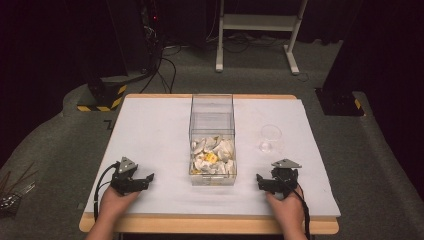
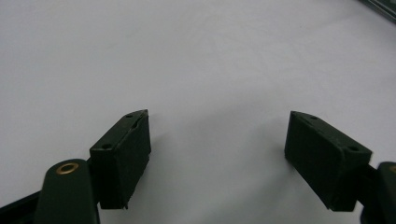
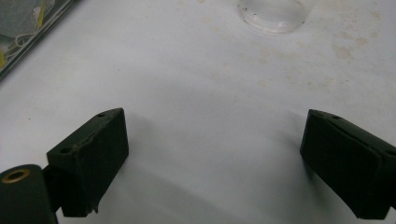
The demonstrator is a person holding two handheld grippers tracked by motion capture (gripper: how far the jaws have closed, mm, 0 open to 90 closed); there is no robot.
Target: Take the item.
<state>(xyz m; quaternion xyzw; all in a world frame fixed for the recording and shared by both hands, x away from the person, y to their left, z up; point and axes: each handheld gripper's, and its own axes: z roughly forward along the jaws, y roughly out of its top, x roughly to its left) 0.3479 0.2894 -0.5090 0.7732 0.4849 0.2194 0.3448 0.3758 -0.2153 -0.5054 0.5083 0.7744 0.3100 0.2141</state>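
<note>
Clear box [image 1: 212, 135] of pale scraps mid-bench [image 1: 150, 130], cup [image 1: 270, 137] just right, left hand-held gripper [image 1: 141, 181] and right hand-held gripper [image 1: 265, 182] parked either side, jaws wide, empty, likely for equal reach.

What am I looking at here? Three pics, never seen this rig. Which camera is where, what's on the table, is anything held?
No robot arm: a person holds a two-jaw gripper in each hand. The high view is a fixed camera looking down on the table, which has a white cover. The left gripper and right gripper rest near the front edge, either side of a clear box with pale and yellow pieces piled at its near end; I can't tell what they are. A clear cup stands right of the box. The other two pictures come from cameras riding on each gripper, looking along its black jaws. Both pairs of jaws stand wide apart over bare cover, so nothing is held.
</note>
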